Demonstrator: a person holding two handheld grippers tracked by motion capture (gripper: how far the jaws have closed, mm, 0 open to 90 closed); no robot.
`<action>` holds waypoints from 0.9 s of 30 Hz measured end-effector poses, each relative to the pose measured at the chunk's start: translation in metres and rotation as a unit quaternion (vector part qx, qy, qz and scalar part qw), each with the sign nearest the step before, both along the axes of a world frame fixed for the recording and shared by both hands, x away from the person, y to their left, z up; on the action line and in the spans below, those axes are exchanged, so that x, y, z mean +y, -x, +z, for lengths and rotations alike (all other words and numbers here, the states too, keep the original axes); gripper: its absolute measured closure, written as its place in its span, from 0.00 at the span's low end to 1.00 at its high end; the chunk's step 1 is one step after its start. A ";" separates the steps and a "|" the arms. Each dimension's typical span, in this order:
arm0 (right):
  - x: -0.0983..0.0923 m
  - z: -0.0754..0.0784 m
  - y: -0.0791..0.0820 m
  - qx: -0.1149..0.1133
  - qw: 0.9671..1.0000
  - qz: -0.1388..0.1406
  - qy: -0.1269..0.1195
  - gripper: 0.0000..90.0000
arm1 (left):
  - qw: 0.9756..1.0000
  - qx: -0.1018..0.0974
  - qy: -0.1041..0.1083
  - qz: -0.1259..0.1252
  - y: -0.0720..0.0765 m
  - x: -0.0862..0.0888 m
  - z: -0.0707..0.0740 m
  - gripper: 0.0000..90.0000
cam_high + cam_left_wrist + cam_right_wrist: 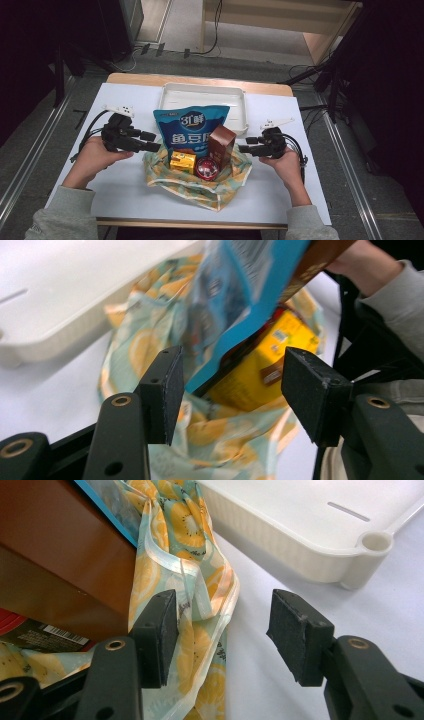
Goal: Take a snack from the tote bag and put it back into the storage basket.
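A cloth bag (200, 187) printed with orange slices lies open at the table's middle. In it stand a blue snack bag (187, 125), a brown box (221, 145), a yellow box (182, 162) and a red round tin (206, 169). My left gripper (150, 141) sits at the bag's left edge, open. In the left gripper view its jaws (232, 390) frame the blue bag's corner (240, 285) and the yellow box (255, 370) without pressing on them. My right gripper (246, 145) is open at the bag's right edge. There the cloth (190, 545) hangs against its left pad (162, 630), beside the brown box (60, 555).
A white tray (205, 90) stands behind the bag, close to both grippers (75, 300) (300, 535). The white tabletop (125, 190) reaches to the front edge. Cables and table legs lie on the floor beyond the table's far edge.
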State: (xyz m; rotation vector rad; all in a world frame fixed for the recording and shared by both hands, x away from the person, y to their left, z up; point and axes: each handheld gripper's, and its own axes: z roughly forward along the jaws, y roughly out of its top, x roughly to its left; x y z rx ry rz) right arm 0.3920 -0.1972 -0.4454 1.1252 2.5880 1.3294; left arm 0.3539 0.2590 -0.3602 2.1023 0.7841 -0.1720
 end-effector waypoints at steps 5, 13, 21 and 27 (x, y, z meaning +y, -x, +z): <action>0.000 0.001 0.000 -0.003 1.000 -0.001 -0.005 0.51 | 1.000 -0.010 -0.005 -0.002 0.001 -0.009 0.013 0.46; 0.000 0.001 0.000 -0.003 1.000 -0.002 -0.005 0.51 | 1.000 -0.023 0.000 0.004 -0.002 -0.017 0.022 0.47; -0.001 0.003 0.001 -0.013 1.000 -0.009 -0.006 0.51 | 0.999 -0.039 -0.005 -0.006 -0.006 -0.029 0.033 0.46; -0.003 0.003 0.001 -0.010 1.000 -0.013 -0.009 0.51 | 0.999 -0.043 -0.008 -0.004 -0.009 -0.035 0.040 0.49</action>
